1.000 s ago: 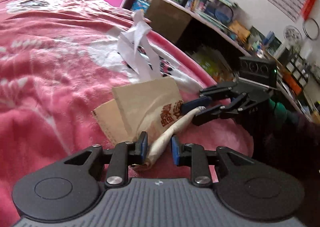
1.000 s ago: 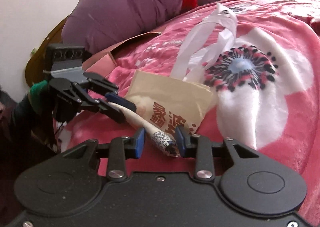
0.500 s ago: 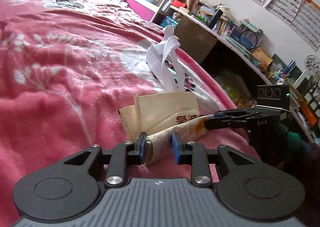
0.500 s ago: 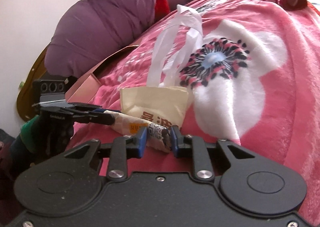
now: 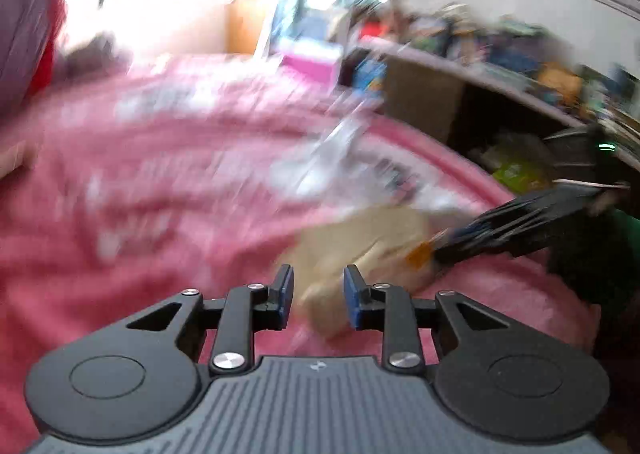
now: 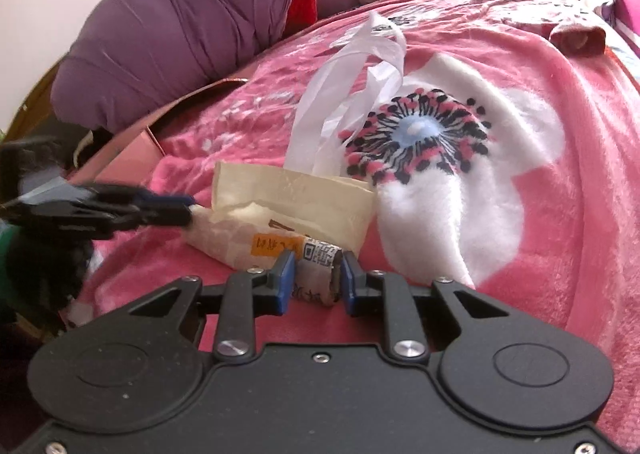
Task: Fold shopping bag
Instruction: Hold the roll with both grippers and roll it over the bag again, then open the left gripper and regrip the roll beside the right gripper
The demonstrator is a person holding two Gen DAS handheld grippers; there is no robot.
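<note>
- A bed (image 6: 560,213) under a pink blanket with a big white flower is carrying everything, and a purple quilt (image 6: 180,33) is lying heaped at its far end.
- The shopping bag (image 6: 288,209), beige paper with white plastic handles (image 6: 344,93), is lying near the bed's edge, its handles trailing away from both tools toward the middle of the bed.
- The bag's lower part is sitting rolled into a tight tube, and that tube's long axis is running sideways across the right wrist view, from one tool to the other.
- The right gripper (image 6: 315,281) is clamping the near end of the roll, its blue fingers (image 6: 285,282) pressing the printed paper from both sides.
- The left gripper (image 6: 176,209) is reaching in from the left of that view, with its tips at the roll's far end. In its own blurred view (image 5: 318,300) the paper is sitting between the fingers, mostly against one of them, so I cannot tell whether it is truly gripping.
- The unrolled flat panel is lying just beyond the roll, toward the handles, so the next turn probably needs both ends rolling forward together. The right gripper looks nearer and more secure.
</note>
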